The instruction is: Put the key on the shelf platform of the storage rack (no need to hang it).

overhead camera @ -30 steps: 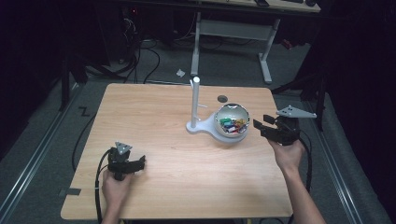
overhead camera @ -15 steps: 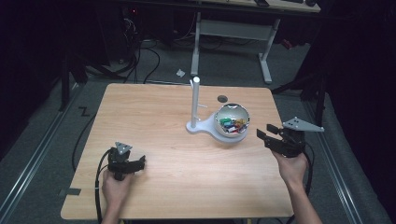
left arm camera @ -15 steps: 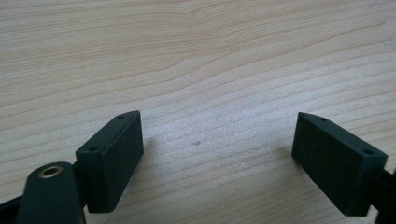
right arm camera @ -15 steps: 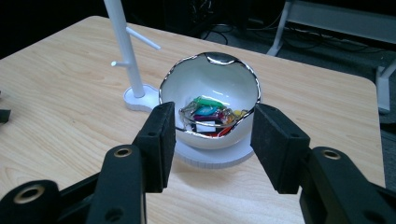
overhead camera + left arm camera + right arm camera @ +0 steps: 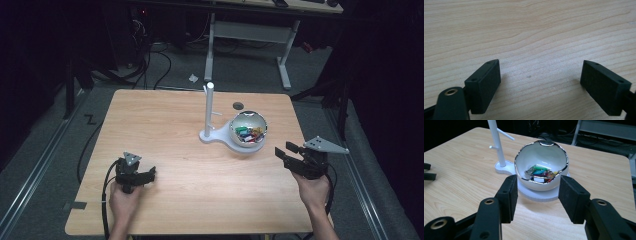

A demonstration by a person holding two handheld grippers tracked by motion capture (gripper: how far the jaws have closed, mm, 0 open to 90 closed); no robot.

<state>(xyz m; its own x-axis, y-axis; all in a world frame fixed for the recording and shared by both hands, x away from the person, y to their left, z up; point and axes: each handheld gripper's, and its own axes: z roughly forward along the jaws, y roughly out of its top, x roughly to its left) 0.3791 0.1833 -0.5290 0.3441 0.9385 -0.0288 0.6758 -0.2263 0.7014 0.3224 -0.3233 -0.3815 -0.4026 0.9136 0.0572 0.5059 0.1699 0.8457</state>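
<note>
Though near table (image 5: 165,120) edge, right claw (image 5: 289,152) unobstructed.

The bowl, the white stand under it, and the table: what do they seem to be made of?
Bowl: likely glazed ceramic, since its white inside is glossy with reflections; the wavy rim looks silver-plated.
White stand: probably matte plastic, given its uniform white, thin pegs and rounded base, though painted metal is possible.
Table: light wood or wood-look laminate, with clear grain lines and a dull finish.
</note>
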